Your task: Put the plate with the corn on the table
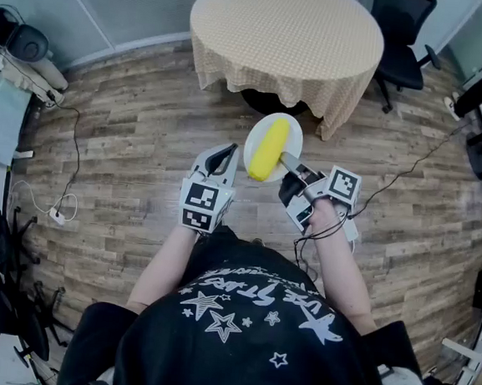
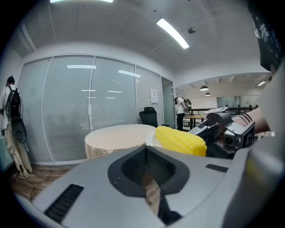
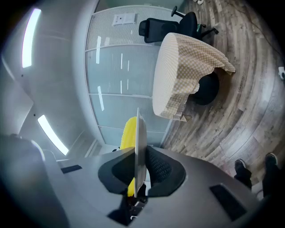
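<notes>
Carrying the plate (image 1: 292,130) is the step in hand: my right hand-held gripper (image 1: 287,161) is clamped on its near rim. In the right gripper view the thin white edge stands straight up between the two jaws. The corn (image 1: 268,148) lies lengthwise on the plate, yellow and unhusked, reaching towards the rim nearest me. In the head view the plate sits at the centre of the frame, above the wooden floor (image 1: 128,136). It is just short of the near edge of the round worktop (image 1: 288,32) with the checked cloth, which fills the upper middle of the frame. My left hand-held gripper (image 1: 224,157) hovers just left of the plate with its jaws drawn together on nothing.

I judge the put-down not yet begun. The next move calls for reaching forward until the plate is over the cloth, keeping it level so the corn cannot roll. Then I lower it flat and let go of the rim.
</notes>
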Motion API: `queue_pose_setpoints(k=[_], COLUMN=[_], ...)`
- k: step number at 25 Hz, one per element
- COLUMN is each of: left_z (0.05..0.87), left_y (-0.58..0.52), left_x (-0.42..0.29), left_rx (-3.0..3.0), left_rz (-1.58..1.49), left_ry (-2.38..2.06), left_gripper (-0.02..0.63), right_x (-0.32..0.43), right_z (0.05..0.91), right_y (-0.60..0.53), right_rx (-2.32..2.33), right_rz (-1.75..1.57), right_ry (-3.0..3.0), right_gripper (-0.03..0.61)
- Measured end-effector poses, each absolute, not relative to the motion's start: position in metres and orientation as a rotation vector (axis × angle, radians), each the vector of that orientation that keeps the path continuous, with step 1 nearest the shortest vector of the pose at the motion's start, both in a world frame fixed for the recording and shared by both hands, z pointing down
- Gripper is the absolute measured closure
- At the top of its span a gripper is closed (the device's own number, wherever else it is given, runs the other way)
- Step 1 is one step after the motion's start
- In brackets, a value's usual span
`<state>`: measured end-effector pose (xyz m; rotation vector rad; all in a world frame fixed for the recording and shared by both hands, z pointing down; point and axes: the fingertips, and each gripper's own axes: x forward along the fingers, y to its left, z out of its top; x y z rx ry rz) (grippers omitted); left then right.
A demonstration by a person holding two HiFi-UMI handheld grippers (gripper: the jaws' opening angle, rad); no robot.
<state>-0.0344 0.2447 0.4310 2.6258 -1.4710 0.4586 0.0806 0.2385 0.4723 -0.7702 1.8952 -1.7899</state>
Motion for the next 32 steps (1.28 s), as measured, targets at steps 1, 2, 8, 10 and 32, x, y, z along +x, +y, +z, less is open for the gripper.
queue_pose_setpoints(k=[1, 2, 8, 10, 32], left_z=[0.43, 0.429, 0.43, 0.429, 0.427], left_y=[0.244, 0.244, 0.253, 0.254, 0.268], left_x=[-0.035, -0.036, -0.038, -0.04, -0.029], left_rx=[2.626, 2.626, 2.628, 2.627, 2.618], left_rz=[0.452, 0.447, 0.438, 0.43, 0.428], left_ry=[-1.473, -1.474, -1.471, -1.475, -1.484], left_gripper=[0.606, 0.606, 0.606, 0.606, 0.606], right_x=[0.079, 0.078, 0.074, 0.072, 0.094], right_z=[0.471, 0.47, 0.472, 0.472, 0.477], right_y=[0.238, 0.237, 0.244, 0.246, 0.266], right_rx=[-0.765, -0.761, -0.764, -0.761, -0.78], right_rz=[-1.786, -1.782, -1.784, -1.786, -1.804], right_ry=[1.896, 1.896, 1.901, 1.899, 1.858], right_gripper=[0.531, 0.531, 0.531, 0.531, 0.531])
